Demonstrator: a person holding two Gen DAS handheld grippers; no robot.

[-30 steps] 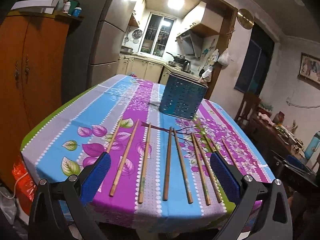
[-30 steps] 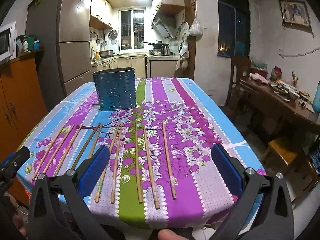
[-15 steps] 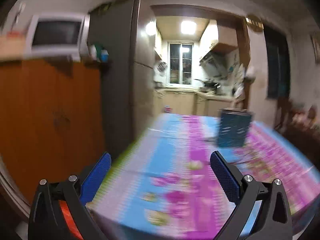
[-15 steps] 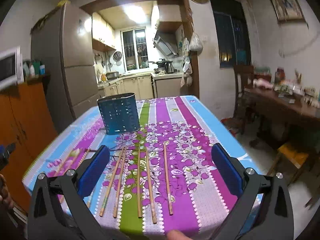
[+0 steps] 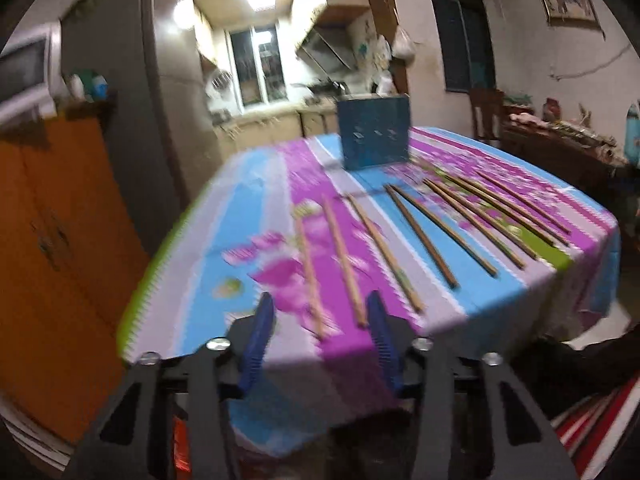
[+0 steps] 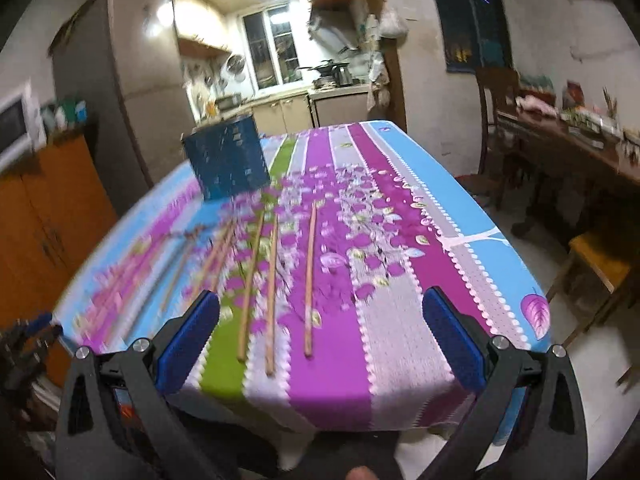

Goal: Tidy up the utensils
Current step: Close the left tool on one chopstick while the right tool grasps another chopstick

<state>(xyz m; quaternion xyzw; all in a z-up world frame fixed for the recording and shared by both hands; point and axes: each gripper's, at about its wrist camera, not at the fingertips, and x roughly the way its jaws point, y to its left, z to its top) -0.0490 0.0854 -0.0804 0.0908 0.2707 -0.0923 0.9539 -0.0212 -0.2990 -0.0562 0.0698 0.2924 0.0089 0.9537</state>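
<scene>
Closing our left gripper (image 5: 320,334) at the table's (image 5: 520,280) near edge, we have nothing pinched yet, though two chopsticks (image 5: 344,264) end between its blue pads. Our right gripper (image 6: 320,338) hangs wide and empty before three more. The blue holder (image 6: 228,162) stands beyond the row.

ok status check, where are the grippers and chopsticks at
Left gripper closing, nothing between the pads; right gripper open, empty. Chopsticks all flat on the tablecloth, blue holder upright behind them. Nothing in the way.
</scene>
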